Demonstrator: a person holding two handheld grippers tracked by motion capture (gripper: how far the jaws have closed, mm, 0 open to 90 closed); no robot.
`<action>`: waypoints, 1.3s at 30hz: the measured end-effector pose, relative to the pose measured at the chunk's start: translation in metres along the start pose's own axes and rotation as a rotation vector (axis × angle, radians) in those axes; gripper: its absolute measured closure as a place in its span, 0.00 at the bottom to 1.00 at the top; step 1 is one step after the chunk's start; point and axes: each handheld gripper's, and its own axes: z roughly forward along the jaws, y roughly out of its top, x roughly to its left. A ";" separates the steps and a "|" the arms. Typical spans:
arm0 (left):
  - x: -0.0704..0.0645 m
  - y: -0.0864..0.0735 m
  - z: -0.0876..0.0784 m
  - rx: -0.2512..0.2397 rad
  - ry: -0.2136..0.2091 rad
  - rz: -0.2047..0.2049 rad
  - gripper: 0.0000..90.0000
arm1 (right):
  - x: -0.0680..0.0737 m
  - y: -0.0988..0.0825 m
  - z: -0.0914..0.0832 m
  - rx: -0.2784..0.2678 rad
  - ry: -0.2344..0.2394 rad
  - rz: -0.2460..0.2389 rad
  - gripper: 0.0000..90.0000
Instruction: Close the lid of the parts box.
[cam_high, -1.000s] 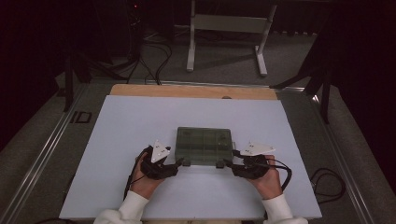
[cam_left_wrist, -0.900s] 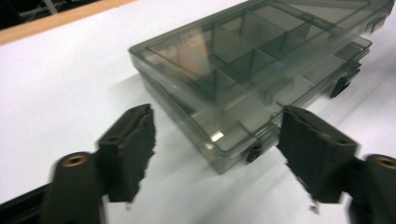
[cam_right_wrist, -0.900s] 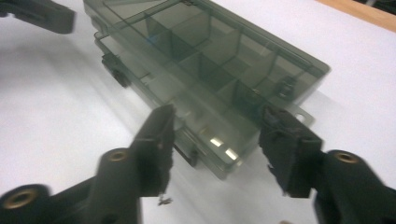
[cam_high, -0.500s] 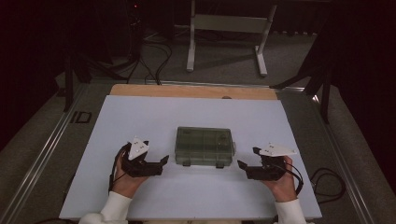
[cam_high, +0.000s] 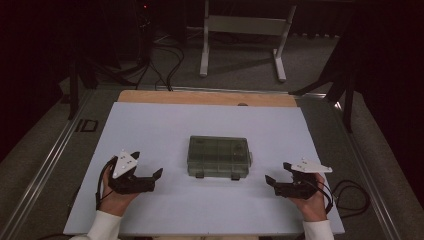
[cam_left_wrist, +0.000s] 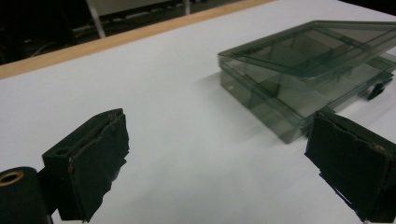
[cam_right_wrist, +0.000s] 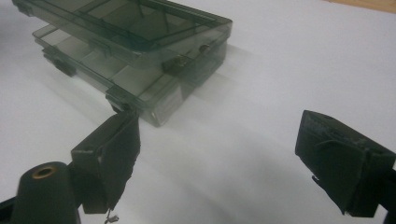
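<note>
- The white table top (cam_high: 150, 130) takes up the middle of the high view. It has a wooden strip (cam_high: 205, 98) along its far edge.
- The room behind is dark. I see a grey floor, a white stand (cam_high: 244, 35) at the top middle and black cables (cam_high: 165, 55) at the upper left.
- The box (cam_high: 218, 156) sits flat in the middle of the picture. It is see-through and greenish, with little rooms inside and two dark clips on its near side.
- My left gripper (cam_high: 157, 176) is at the lower left, well apart from the box. Its jaws have just been opening, and now they stand wide with nothing between them.
- My right gripper (cam_high: 270, 181) is at the lower right, also well apart. Its jaws have just been opening too, and they hold nothing.
- I think the step now is letting go and backing away. To do it well, I would keep both jaws wide, pull straight out to the sides, and not bump the box.
</note>
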 end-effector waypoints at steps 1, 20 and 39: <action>0.003 -0.001 -0.003 -0.003 0.005 -0.003 0.07 | -0.001 -0.002 -0.001 -0.002 -0.003 0.007 0.16; 0.036 -0.030 -0.028 -0.018 0.115 -0.058 0.06 | -0.012 -0.024 -0.010 -0.084 -0.036 0.059 0.16; 0.043 -0.042 -0.028 -0.020 0.119 -0.090 0.06 | -0.013 -0.030 -0.007 -0.085 -0.064 0.057 0.16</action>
